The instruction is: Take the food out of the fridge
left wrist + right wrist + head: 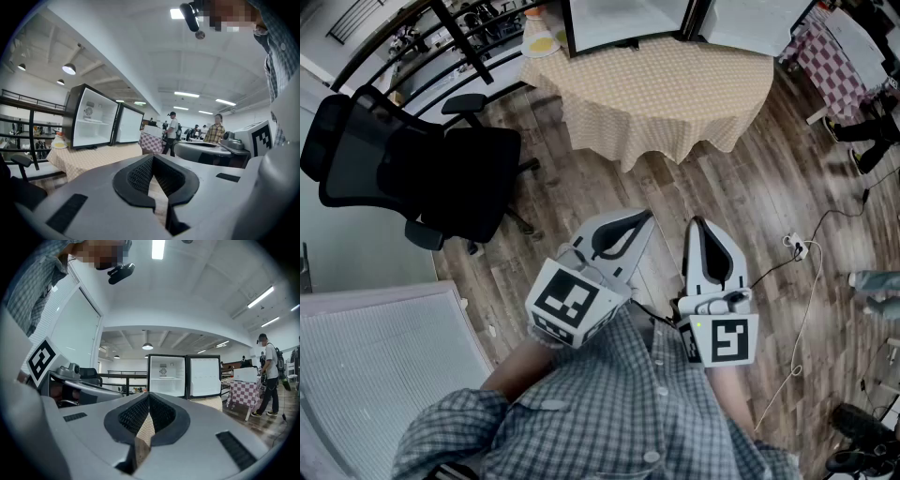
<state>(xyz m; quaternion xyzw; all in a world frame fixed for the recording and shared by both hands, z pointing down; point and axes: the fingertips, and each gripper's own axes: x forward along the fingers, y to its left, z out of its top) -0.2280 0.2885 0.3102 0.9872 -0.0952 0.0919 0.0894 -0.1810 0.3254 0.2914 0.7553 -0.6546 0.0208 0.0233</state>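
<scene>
Jaws together, L gripper (645, 217), R gripper (697, 225); fridge (163, 376) open.

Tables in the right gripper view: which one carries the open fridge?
The beige-clothed table straight ahead: the fridge stands on it, door swung wide. The red-checked table stands apart, further right.

**Colours and patterns in the room**

The table (675, 103) is covered in a beige, finely checked cloth. The fridge (164, 376) is cased in black and lined in white. The chair (422, 169) is black, and the floor (759, 206) is brown wood planking. The shirt (609, 412) is grey-blue plaid. The left gripper (642, 220) and right gripper (698, 225) are pale grey with black-and-white markers.
</scene>
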